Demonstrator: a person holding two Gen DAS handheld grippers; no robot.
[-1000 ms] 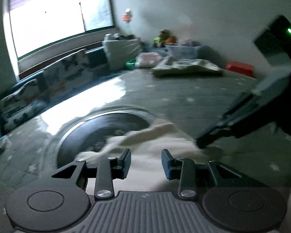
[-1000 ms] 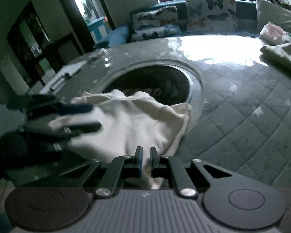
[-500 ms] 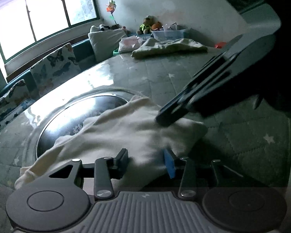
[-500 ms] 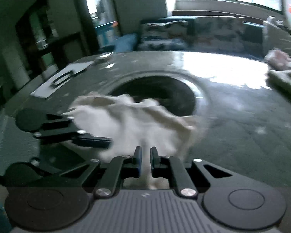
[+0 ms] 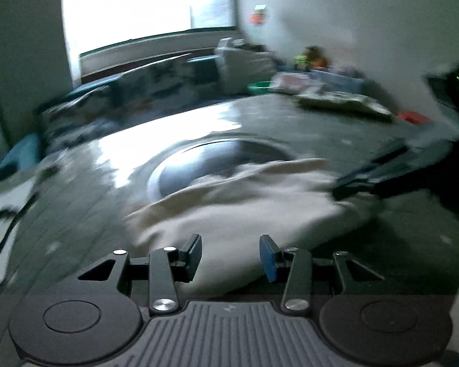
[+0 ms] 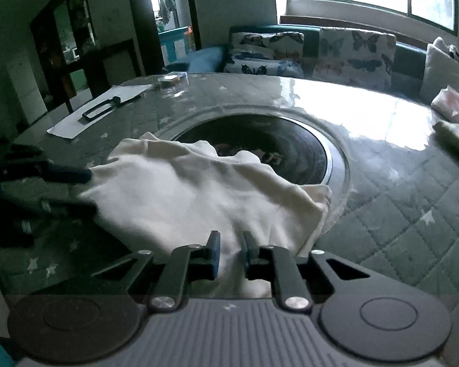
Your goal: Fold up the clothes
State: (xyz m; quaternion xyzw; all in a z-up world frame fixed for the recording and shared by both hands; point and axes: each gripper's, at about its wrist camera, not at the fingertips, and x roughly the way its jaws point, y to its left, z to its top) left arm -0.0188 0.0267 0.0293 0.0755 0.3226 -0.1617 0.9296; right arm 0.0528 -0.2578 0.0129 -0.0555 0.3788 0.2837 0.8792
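A cream-white garment [image 6: 199, 195] lies bunched on the grey quilted table, partly over the dark round inset [image 6: 278, 150]. It also shows in the left wrist view [image 5: 248, 202]. My left gripper [image 5: 231, 255] is open, its fingers apart just above the near edge of the garment. My right gripper [image 6: 229, 252] has its jaws slightly parted with cloth bunched between them. The left gripper's fingers [image 6: 61, 174] show at the garment's left edge in the right wrist view. The right gripper's fingers [image 5: 367, 174] show at its right edge in the left wrist view.
A white sheet with a black handle-like object [image 6: 101, 110] lies at the table's far left. A small clear box [image 6: 171, 78] sits beyond it. Other clothes [image 6: 453, 107] lie at the right. Butterfly cushions [image 6: 352, 52] line the sofa behind the table [image 6: 413, 214].
The right gripper's jaws have parted a little around the cloth. The left gripper has swung and the view is blurred; its fingers stay open. The garment lies lower and more spread.
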